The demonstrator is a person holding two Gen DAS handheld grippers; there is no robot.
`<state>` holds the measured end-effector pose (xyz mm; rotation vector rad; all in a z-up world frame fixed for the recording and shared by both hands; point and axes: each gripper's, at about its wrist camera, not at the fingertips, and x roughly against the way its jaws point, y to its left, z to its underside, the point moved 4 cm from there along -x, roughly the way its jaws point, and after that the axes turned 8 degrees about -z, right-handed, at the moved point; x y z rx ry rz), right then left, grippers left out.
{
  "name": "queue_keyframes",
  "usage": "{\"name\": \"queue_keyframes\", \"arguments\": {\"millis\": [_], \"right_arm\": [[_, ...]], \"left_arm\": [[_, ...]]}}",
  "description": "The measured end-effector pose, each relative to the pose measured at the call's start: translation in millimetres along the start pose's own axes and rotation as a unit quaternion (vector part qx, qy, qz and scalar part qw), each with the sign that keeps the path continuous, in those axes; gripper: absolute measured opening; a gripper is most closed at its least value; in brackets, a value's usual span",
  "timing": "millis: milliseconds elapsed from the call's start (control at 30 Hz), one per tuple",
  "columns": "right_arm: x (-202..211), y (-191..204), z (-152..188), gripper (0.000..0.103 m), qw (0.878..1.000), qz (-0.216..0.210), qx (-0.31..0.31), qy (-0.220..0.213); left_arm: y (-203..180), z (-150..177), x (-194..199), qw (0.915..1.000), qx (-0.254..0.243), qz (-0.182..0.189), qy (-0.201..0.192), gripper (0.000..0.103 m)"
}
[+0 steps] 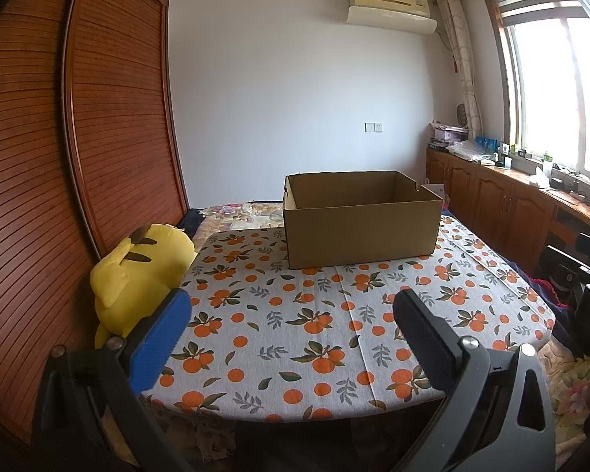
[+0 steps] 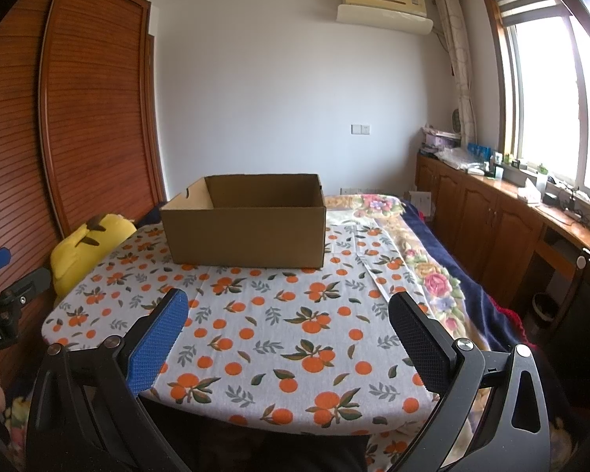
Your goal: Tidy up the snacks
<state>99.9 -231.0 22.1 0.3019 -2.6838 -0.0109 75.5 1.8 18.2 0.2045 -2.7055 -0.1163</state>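
- The cardboard box (image 1: 361,220) stands upright on the desk (image 1: 279,314), mouth facing the ceiling, at about 12 o'clock from the left gripper (image 1: 291,338); its long axis runs left to right across that view.
- In the right wrist view the box (image 2: 244,223) sits nearer 11 o'clock of the right gripper (image 2: 289,338), well apart from it.
- Both grippers are spread wide and hold nothing (one blue pad, one black on each).
- The desk wears an orange-print tablecloth (image 2: 295,334).
- A yellow plush toy (image 1: 137,275) leans beside the desk at 9 o'clock, against the wooden wardrobe (image 1: 98,118).
- No snacks are visible.
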Motion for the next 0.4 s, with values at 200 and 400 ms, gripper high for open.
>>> {"name": "queue_keyframes", "arguments": {"millis": [200,400], "right_arm": [[-0.6,0.1,-0.3,0.103,1.0,0.0,0.0,0.0],[-0.3,-0.1,-0.4,0.103,1.0,0.0,0.0,-0.001]], "left_arm": [[-0.2,0.1,0.1,1.0,0.001,0.0,0.001,0.103],[0.1,-0.4,-0.2,1.0,0.001,0.0,0.0,0.103]]}}
